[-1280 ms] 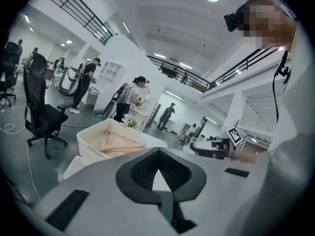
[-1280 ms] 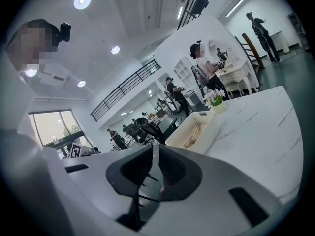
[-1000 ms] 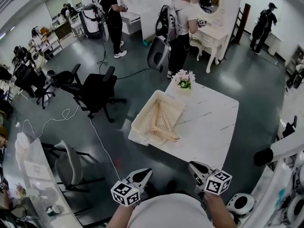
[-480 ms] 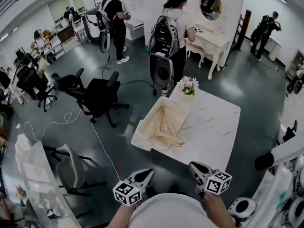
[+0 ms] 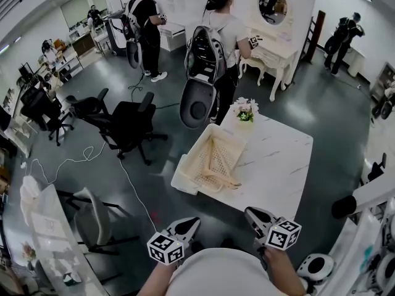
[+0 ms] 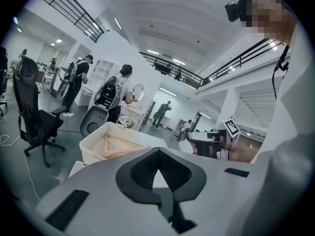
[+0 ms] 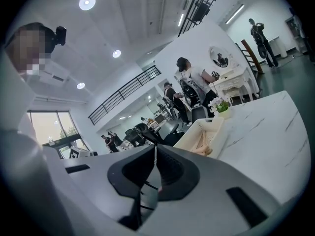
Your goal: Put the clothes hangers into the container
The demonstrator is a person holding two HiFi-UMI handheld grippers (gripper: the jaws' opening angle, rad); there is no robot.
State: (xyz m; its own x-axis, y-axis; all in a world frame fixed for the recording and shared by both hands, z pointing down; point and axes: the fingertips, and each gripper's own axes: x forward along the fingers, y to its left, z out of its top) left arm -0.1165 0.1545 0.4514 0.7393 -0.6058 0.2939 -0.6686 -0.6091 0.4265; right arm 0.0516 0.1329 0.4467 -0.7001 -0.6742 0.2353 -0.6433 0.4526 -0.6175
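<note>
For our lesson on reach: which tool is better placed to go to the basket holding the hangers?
Probably left. The left tool aims straight at the basket, seen just above its jaws in its view. The right tool, jaws just closing on nothing, has the basket off to one side.

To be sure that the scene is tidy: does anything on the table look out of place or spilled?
Nothing looks spilled or damaged. The hangers lie inside the container. The container sits right at the left edge of the table, perhaps overhanging it slightly.
</note>
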